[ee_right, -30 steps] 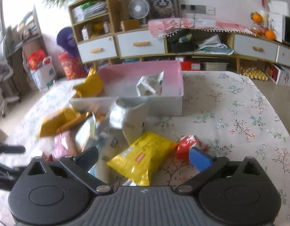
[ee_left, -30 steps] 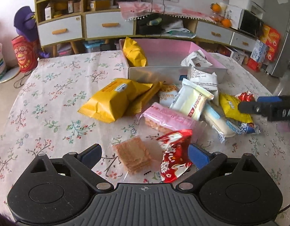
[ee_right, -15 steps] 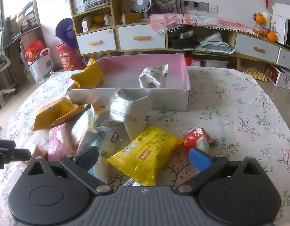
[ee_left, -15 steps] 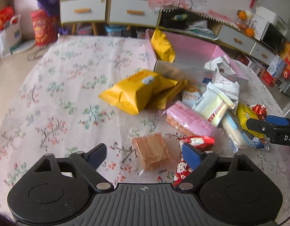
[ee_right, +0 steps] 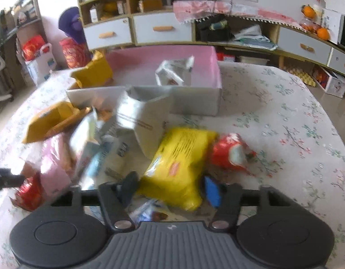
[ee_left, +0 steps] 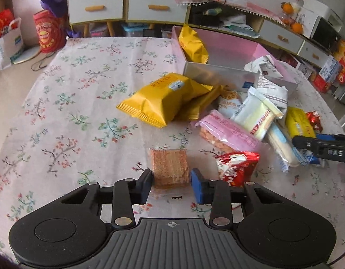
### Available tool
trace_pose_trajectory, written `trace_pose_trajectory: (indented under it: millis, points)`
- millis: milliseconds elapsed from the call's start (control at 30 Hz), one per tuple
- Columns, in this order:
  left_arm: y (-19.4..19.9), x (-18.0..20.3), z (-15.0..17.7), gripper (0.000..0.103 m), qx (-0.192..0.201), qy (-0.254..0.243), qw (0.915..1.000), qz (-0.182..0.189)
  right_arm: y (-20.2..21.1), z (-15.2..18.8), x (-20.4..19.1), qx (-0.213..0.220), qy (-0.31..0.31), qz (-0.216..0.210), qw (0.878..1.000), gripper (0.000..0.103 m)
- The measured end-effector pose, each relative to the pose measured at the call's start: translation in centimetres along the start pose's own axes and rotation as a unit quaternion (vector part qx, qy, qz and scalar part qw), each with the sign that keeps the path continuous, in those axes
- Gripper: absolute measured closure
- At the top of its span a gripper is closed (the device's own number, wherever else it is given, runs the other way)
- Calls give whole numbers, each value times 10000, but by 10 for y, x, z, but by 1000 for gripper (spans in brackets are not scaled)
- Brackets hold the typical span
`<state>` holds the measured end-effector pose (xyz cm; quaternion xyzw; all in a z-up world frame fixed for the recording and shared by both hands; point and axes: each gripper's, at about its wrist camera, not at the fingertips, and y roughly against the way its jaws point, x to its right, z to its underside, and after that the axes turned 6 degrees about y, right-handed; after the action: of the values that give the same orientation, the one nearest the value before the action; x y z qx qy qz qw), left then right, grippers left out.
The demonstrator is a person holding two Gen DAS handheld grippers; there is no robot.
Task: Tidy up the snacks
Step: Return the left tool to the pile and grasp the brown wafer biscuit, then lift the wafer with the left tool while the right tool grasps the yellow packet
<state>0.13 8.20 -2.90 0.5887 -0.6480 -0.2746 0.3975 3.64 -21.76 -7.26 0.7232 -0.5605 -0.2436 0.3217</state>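
A clear-wrapped cracker packet (ee_left: 170,167) lies on the floral tablecloth (ee_left: 71,103). My left gripper (ee_left: 171,185) is closing, and its pads (ee_left: 196,186) meet the packet's two sides. In the blurred right wrist view my right gripper (ee_right: 170,189) is closing on the near end of a yellow snack packet (ee_right: 179,157), which fills the gap between its fingers. That gripper also shows from the side in the left wrist view as black fingers (ee_left: 318,149) over the pile. The pink-lined box (ee_left: 219,74) behind holds a yellow bag (ee_left: 192,43) and a white packet (ee_right: 174,74).
A pile of snacks lies before the box: a big yellow bag (ee_left: 163,98), a pink packet (ee_left: 228,132), white packets (ee_left: 257,114) and red packets (ee_left: 237,165) (ee_right: 230,152). Bare cloth spreads left (ee_left: 49,134) and right (ee_right: 284,123). Cabinets (ee_left: 127,6) stand behind.
Both grippers went from wide open to closing. The left one shifted left, from astride the red packet to the cracker packet. The right one now pinches the yellow packet.
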Motion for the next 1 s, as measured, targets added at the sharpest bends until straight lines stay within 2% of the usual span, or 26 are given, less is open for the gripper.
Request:
trace_pose_trajectory:
  millis: [167,267,333,633,833,1000]
  points:
    - [-3,2,-1,66,-7,-77,10000,-61,2,-2,8,-19,-206,-58,9998,60]
    - [-6,3,0,65,-30,-107,9999,-104,1,-3,8,14,-204,-100,9997,50]
    - [-6,4,0,65,-31,-119,9998,-132,-1,-4,5,35,-143,-110,9998,50]
    - [-5,5,-2,71,0,-79,9997,-227,-9,-8,4,20,-18,65,10000,61]
    - [1,4,-8,71,42,99,9999,-113,-1,-15,7,-63,-100,8,9999,63]
    - [10,9,-13,71,162,111,9998,21,6,-21,17,-156,-451,106,9988,63]
